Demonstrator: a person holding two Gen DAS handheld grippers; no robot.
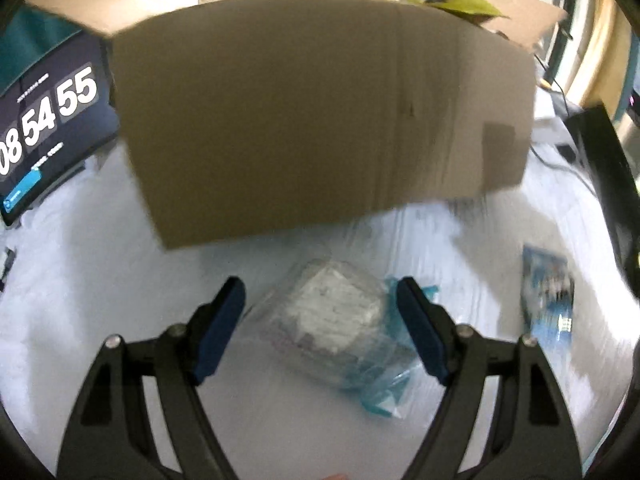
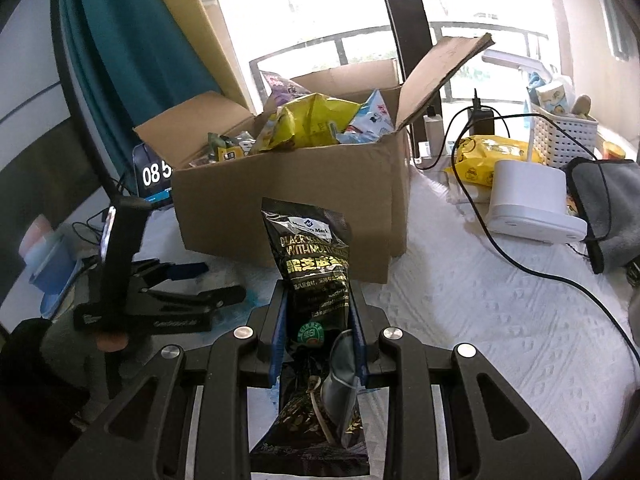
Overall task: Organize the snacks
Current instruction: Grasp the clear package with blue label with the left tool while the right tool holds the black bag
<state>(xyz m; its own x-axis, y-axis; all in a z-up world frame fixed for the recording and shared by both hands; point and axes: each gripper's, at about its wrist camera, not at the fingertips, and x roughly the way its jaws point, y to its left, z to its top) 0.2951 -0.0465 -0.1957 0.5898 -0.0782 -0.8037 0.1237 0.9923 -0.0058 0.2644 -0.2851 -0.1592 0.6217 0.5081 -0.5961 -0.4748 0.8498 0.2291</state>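
A brown cardboard box (image 2: 288, 196) full of snack packets stands on the white cloth; its near wall fills the left wrist view (image 1: 320, 112). My left gripper (image 1: 320, 300) is open, its blue pads either side of a clear plastic snack packet (image 1: 332, 320) lying on the cloth. A blue packet (image 1: 548, 292) lies to the right. My right gripper (image 2: 318, 320) is shut on a black sesame snack packet (image 2: 316, 264), held upright in front of the box. The left gripper also shows in the right wrist view (image 2: 176, 288), low at the box's left.
A clock display (image 1: 48, 120) leans left of the box. A white device (image 2: 528, 200), a black cable (image 2: 540, 272), a yellow packet (image 2: 488, 152), a white basket (image 2: 564, 136) and a grey cloth (image 2: 608, 208) lie to the right. A black stand (image 2: 120, 248) is on the left.
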